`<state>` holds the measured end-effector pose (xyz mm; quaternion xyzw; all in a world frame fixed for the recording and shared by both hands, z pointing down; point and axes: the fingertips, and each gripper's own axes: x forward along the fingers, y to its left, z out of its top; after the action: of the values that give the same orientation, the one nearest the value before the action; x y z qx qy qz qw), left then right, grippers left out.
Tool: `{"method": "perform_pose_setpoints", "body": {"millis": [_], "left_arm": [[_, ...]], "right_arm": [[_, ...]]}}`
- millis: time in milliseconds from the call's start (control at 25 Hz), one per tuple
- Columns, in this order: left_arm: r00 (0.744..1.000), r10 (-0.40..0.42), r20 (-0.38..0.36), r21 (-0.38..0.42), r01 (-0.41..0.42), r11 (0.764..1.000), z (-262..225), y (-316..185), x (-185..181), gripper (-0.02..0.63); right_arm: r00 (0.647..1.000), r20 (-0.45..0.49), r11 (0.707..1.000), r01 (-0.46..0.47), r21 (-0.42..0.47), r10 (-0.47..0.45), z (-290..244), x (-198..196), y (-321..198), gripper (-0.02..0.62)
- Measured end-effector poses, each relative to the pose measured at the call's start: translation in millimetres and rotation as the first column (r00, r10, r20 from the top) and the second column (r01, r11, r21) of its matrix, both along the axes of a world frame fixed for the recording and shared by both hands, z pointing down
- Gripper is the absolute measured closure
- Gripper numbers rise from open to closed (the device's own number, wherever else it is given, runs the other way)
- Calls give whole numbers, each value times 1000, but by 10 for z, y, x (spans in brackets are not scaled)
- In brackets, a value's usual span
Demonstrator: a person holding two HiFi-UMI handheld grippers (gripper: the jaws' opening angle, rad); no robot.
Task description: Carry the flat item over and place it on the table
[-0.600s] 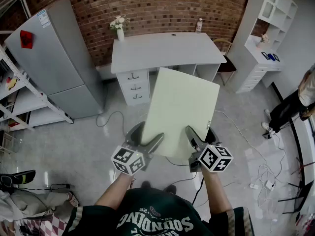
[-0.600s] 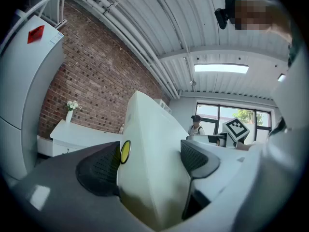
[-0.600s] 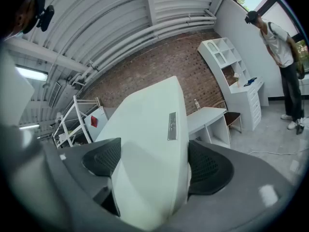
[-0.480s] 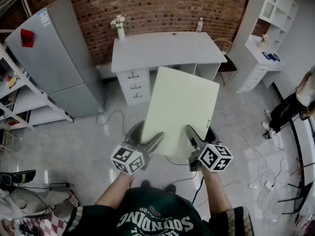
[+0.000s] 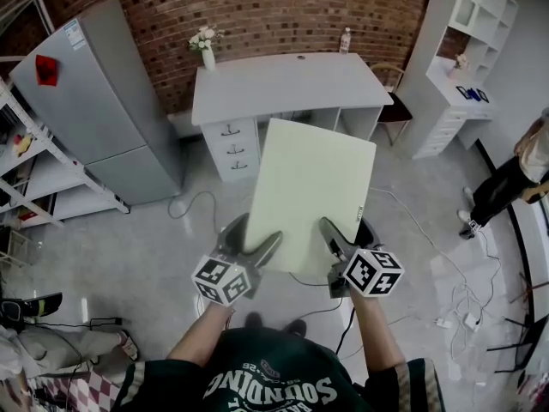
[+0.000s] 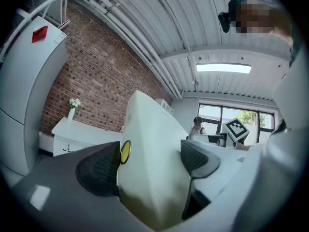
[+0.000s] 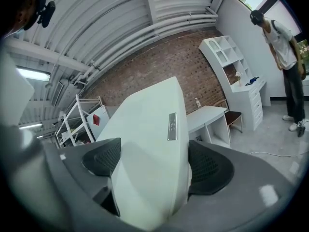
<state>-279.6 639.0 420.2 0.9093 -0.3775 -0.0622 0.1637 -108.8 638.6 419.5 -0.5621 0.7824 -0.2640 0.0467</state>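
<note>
The pale green flat panel [image 5: 310, 197] is up in the air in front of the worktop [image 5: 283, 88], not on it: from my head view its far edge reaches the worktop's front edge and covers part of the open space under it, while its near edge sits in my two grippers. My left gripper [image 5: 255, 240] has the near left corner between its jaws, which stand wide with both dark pads pressed against the panel, a small yellow disc showing beside one pad. My right gripper [image 5: 347, 234] takes the near right corner the same way, jaws wide and both pads on the panel, with a narrow grey label on the panel's side just beyond them. The panel tilts a little, its far right corner lying lower in the head view than its far left. A vase of flowers [image 5: 207, 48] stands at the worktop's far left corner and a bottle [image 5: 346, 39] near its far right. A grey fridge [image 5: 94, 101] stands left of the worktop, white shelving [image 5: 459, 67] right of it.
</note>
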Motion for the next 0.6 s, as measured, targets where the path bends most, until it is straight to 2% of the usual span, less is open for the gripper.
{"method": "perform_pose_setpoints", "body": {"millis": [600], "left_arm": [[998, -56, -10, -6, 56, 998, -34, 181, 490, 212]], "right_arm": [[998, -10, 998, 56, 2, -56, -47, 488, 91, 160]]}}
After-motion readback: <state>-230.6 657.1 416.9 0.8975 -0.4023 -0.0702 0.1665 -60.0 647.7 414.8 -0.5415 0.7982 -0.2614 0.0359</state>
